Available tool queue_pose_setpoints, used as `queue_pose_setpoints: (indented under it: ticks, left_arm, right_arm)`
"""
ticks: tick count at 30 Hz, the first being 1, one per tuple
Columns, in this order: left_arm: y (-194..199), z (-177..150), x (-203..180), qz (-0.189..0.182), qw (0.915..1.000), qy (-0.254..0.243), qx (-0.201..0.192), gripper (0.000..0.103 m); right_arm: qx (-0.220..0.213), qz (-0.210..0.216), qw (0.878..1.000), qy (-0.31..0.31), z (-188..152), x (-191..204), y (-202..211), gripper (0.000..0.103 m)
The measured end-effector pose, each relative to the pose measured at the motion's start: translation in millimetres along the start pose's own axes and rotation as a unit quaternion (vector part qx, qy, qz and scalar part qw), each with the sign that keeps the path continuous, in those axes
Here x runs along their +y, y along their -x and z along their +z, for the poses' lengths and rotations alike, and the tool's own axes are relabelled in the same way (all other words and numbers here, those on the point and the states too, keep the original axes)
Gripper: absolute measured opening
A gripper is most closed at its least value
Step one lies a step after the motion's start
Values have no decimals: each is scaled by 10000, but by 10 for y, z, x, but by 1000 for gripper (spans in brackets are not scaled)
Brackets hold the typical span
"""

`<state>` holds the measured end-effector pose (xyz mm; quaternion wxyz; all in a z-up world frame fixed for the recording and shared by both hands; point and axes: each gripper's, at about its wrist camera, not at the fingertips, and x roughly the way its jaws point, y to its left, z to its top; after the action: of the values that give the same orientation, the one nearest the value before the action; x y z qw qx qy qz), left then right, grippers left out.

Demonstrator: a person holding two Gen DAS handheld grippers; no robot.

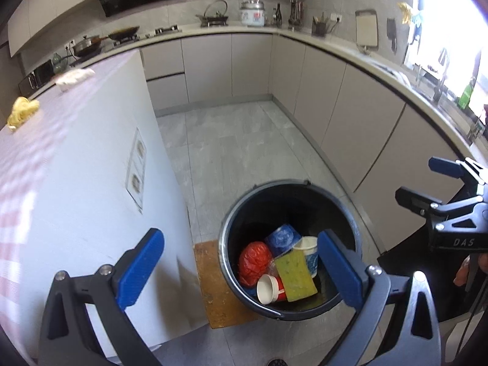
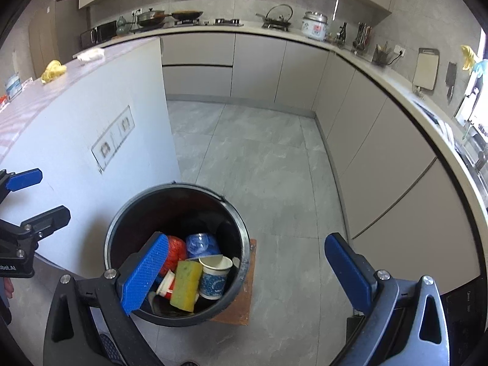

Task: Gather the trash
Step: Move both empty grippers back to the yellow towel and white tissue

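Note:
A black bucket [image 1: 231, 222] stands on a wooden board [image 1: 213, 292] on the floor, also in the right wrist view [image 2: 122, 216]. Inside lie a yellow-green sponge [image 1: 294, 274], a red plastic bag [image 1: 254, 259], a red-and-white cup [image 1: 270, 289], a blue-patterned paper cup [image 1: 309, 253] and blue wrapping [image 1: 282, 236]. My left gripper [image 1: 241, 271] is open and empty above the bucket. My right gripper [image 2: 253, 277] is open and empty above its right rim; it also shows at the right of the left wrist view [image 1: 427, 183]. Yellow trash [image 1: 23, 111] and white crumpled paper [image 1: 73, 77] lie on the island top.
A white kitchen island [image 1: 91, 167] stands left of the bucket. Grey cabinets [image 1: 350, 116] and a counter with pots, a rice cooker [image 1: 252, 12] and utensils run around the back and right. Grey tiled floor [image 1: 238, 152] lies between.

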<state>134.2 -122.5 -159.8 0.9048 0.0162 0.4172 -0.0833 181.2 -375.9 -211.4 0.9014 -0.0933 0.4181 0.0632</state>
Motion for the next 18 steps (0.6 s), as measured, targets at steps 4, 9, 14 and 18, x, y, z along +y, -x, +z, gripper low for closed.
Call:
queue_pose_setpoints:
  ticks: [4, 9, 14, 18]
  left_arm:
    - [226, 85, 151, 8, 9998, 40, -176, 101]
    - [441, 151, 358, 26, 9994, 61, -354, 101]
    - [569, 177, 610, 62, 9987, 136, -478, 101]
    - [682, 172, 846, 129, 9981, 230, -561, 101]
  right_arm:
    - [-187, -28, 9998, -113, 120, 116, 220, 103]
    - [-390, -41, 9990, -228, 280, 317, 465, 103]
    - [-507, -51, 9985, -199, 429, 581, 620, 103]
    - [-640, 31, 9978, -171, 555, 831, 747, 103]
